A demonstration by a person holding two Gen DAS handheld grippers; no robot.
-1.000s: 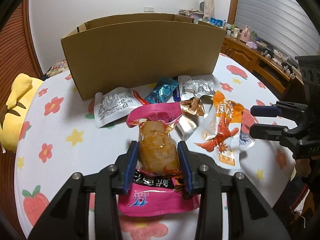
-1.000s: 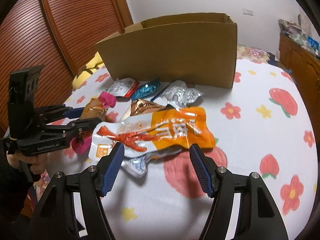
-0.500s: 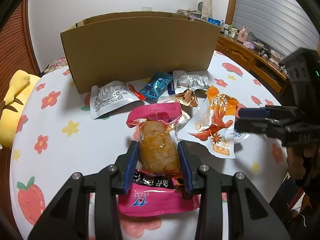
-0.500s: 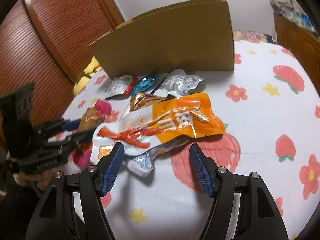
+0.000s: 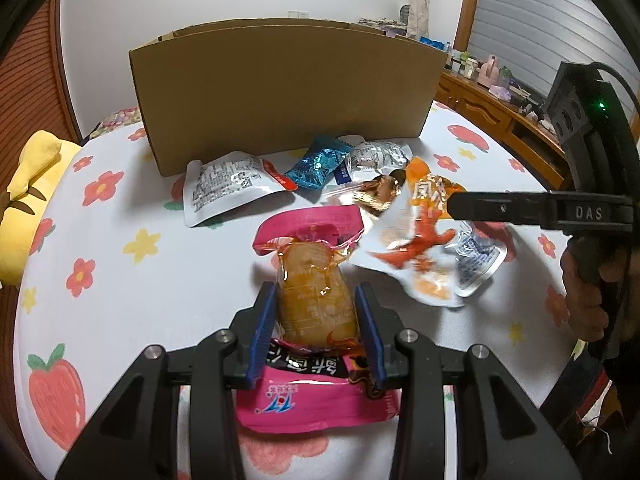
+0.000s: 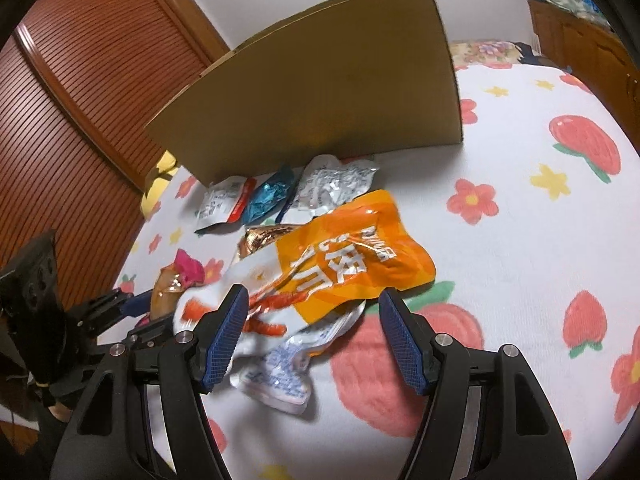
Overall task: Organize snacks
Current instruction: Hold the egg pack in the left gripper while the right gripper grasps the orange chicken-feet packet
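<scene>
Left gripper (image 5: 316, 312): you're pinching the pink-topped snack pouch (image 5: 314, 276); hold level.
Right gripper (image 6: 312, 334): spread, empty, straddling the orange chicken-feet packet (image 6: 340, 268) on the table.
Advice: lower, close mid-packet, then lift over the cardboard box (image 6: 320, 92).

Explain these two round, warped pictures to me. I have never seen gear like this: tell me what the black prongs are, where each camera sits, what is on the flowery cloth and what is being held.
No robot here: a person holds a two-finger gripper in each hand, each carrying a fisheye camera looking along its fingers. One picture is from the left gripper, which is shut on a pink-topped clear snack pouch. The other is from the right gripper, open over an orange and white snack bag. On the flowered tablecloth lie more packets, among them a blue foil one, before a cardboard box.
</scene>
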